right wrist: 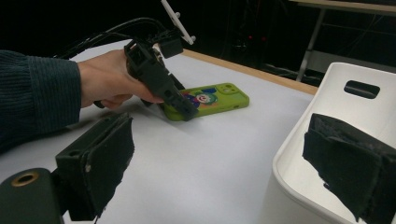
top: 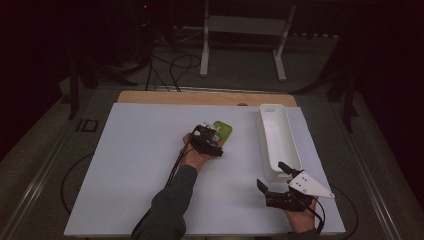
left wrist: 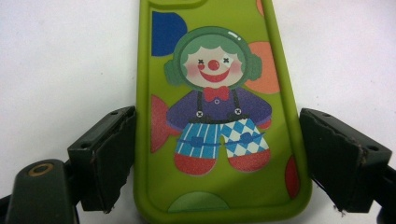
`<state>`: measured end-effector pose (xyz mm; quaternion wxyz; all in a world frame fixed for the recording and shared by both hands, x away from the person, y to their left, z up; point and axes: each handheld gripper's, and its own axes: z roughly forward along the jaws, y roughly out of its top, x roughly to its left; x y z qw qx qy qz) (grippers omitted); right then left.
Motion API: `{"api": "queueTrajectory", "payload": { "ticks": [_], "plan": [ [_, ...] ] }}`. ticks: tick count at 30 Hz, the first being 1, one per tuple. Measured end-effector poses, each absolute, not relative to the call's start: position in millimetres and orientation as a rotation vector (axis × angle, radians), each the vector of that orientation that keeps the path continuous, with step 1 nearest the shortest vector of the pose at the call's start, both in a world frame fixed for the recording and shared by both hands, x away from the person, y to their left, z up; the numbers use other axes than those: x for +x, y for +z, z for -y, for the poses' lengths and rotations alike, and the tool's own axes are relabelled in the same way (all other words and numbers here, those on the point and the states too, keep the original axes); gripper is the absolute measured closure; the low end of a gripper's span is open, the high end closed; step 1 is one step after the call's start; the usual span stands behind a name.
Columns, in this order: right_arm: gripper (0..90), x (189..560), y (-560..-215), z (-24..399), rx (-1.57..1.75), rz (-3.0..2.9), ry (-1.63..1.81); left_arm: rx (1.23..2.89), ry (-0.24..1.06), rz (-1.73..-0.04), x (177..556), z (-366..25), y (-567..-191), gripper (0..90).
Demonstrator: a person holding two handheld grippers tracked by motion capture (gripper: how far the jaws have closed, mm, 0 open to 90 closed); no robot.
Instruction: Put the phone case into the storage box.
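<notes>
Green rubbery plastic makes up the phone case (left wrist: 219,121), which lies flat on the white table (top: 140,165) near its middle, printed side up with a clown figure on it; in the high view its long axis runs away from the person and leans slightly to the right, the far end pointing toward the wooden back edge (top: 200,98) of the table; in the left gripper view the clown's head lies at the far end and its red shoes at the near end, the rounded near end sitting between the jaws; the left gripper (left wrist: 215,158) straddles that near end with its jaws fairly wide, one pad just beside each long edge, and whether either pad actually touches the case cannot be told; the case's far end is cut off by the top of that view, and in the high view hand and gripper cover most of it; the right gripper (top: 272,175) hovers well apart at the near right of the table, jaws spread wide with nothing between them, just beside the near end of the long white tray (top: 280,132); the room beyond the table is too dark to read
</notes>
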<state>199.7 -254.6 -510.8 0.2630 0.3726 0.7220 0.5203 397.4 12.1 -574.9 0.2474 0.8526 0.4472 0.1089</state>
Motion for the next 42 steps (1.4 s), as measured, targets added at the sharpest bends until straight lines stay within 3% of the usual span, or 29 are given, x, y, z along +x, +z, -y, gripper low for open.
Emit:
{"api": "queueTrajectory", "payload": {
  "ticks": [17,42],
  "plan": [
    [8.0,199,-511,255,1.011,-1.950,1.407,2.380,0.355,-1.136,389,-19,-563,16.5],
    [8.0,201,-511,253,1.009,-1.956,1.410,2.272,0.434,-1.076,375,-47,-521,16.4]
  ]
}}
